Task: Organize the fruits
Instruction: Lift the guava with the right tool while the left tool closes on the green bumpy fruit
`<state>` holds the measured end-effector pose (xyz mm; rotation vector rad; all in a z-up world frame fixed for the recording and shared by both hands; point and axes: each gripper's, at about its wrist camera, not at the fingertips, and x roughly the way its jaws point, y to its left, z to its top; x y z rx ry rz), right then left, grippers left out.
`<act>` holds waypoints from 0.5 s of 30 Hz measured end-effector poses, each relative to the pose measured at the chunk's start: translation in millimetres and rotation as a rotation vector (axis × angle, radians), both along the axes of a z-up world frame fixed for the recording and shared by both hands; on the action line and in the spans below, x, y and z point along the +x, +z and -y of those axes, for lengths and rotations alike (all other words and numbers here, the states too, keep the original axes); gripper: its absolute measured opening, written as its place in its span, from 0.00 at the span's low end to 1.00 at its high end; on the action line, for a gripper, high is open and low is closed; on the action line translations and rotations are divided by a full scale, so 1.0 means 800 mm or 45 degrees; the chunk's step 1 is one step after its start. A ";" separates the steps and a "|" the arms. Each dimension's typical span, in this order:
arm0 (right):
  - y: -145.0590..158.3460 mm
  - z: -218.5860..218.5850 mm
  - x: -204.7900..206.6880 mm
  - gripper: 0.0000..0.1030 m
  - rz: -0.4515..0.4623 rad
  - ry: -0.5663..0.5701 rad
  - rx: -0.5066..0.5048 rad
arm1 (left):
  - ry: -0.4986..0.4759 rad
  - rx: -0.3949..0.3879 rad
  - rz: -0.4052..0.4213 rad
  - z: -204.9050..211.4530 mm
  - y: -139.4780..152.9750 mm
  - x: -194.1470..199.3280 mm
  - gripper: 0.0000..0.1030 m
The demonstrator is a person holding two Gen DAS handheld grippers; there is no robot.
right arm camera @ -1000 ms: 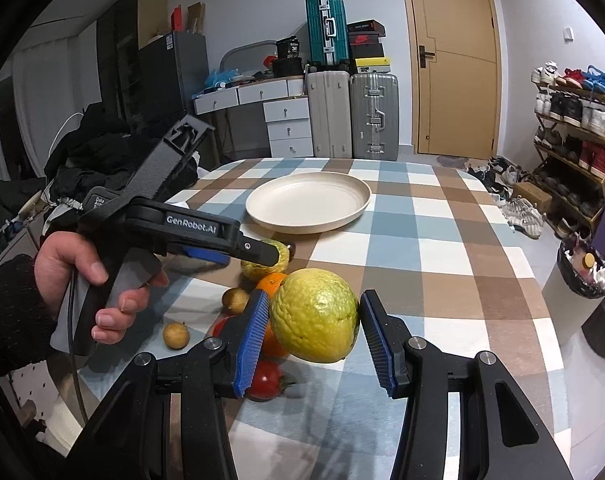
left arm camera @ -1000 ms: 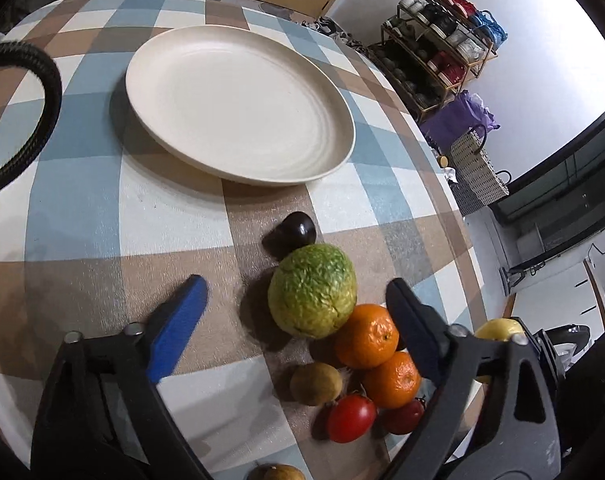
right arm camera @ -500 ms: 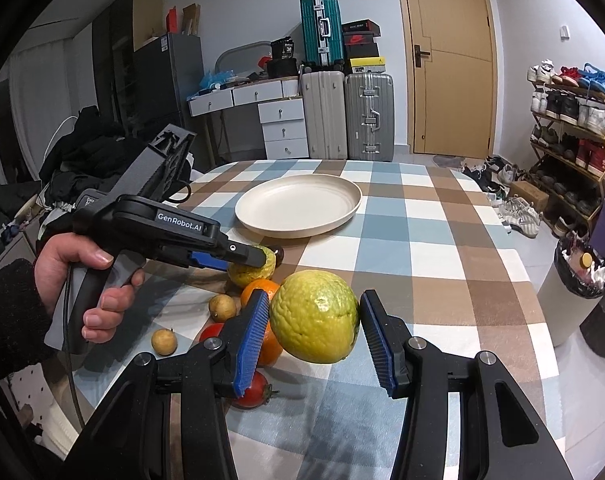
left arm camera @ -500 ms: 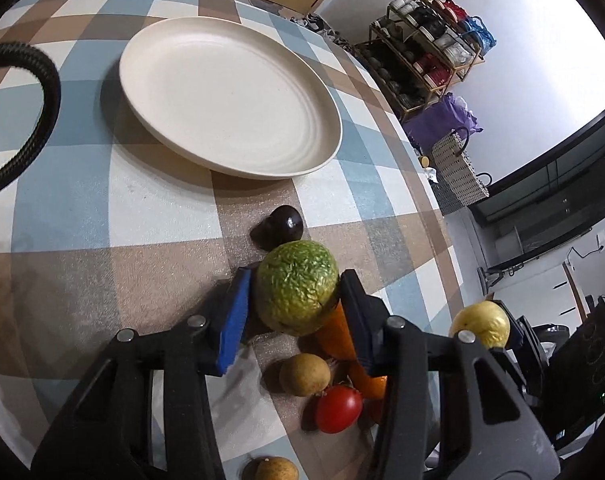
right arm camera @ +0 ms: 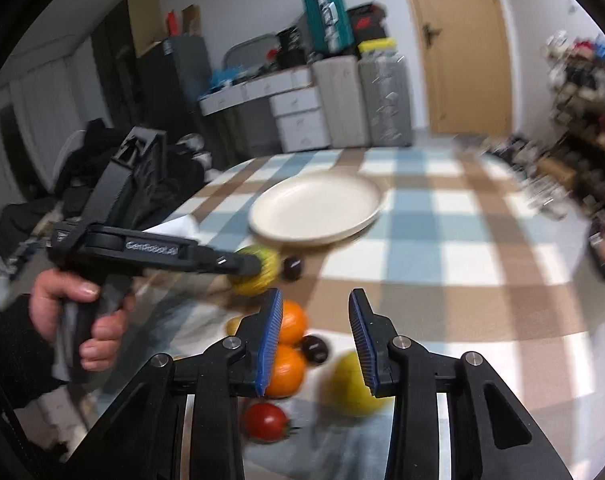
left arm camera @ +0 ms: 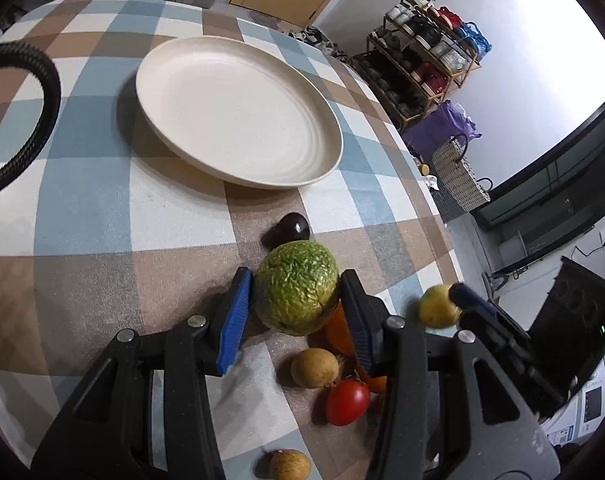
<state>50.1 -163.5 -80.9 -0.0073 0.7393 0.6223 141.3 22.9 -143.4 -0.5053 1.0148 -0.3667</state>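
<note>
Two grippers worked the pile: the left gripper [left arm camera: 296,312] clamped the green fruit [left arm camera: 297,287] for lifting toward the plate [left arm camera: 322,168], while the right gripper [right arm camera: 316,342], closing, held nothing, the yellow fruit [right arm camera: 352,386] lying below it.

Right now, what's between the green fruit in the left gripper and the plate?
Left wrist view: one small dark fruit, just beyond the green fruit the left gripper clamps. Past it, bare checkered cloth up to the plate.

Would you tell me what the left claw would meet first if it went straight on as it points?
Most likely the small dark fruit, lying just beyond the green fruit gripped in the left claw; the cream plate comes after. Depth is hard to judge here.
</note>
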 end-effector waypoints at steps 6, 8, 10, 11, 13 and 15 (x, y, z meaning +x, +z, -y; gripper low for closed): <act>-0.014 0.041 0.012 0.35 -0.117 -0.112 0.202 | 0.005 -0.005 -0.001 -0.001 -0.003 0.001 0.41; -0.007 0.060 0.007 0.39 -0.074 -0.166 0.195 | 0.010 -0.005 0.000 -0.002 -0.003 0.001 0.41; 0.002 0.090 0.002 0.59 -0.009 -0.266 0.221 | 0.015 -0.004 0.001 -0.002 -0.002 0.000 0.41; 0.004 0.103 0.001 0.71 0.018 -0.337 0.219 | 0.015 0.002 0.006 -0.002 0.000 -0.002 0.41; 0.000 0.130 0.006 0.72 -0.002 -0.428 0.262 | 0.021 0.009 0.017 -0.003 0.003 -0.005 0.41; -0.007 0.136 0.014 0.72 -0.067 -0.420 0.281 | 0.024 -0.001 0.017 -0.004 0.004 -0.007 0.41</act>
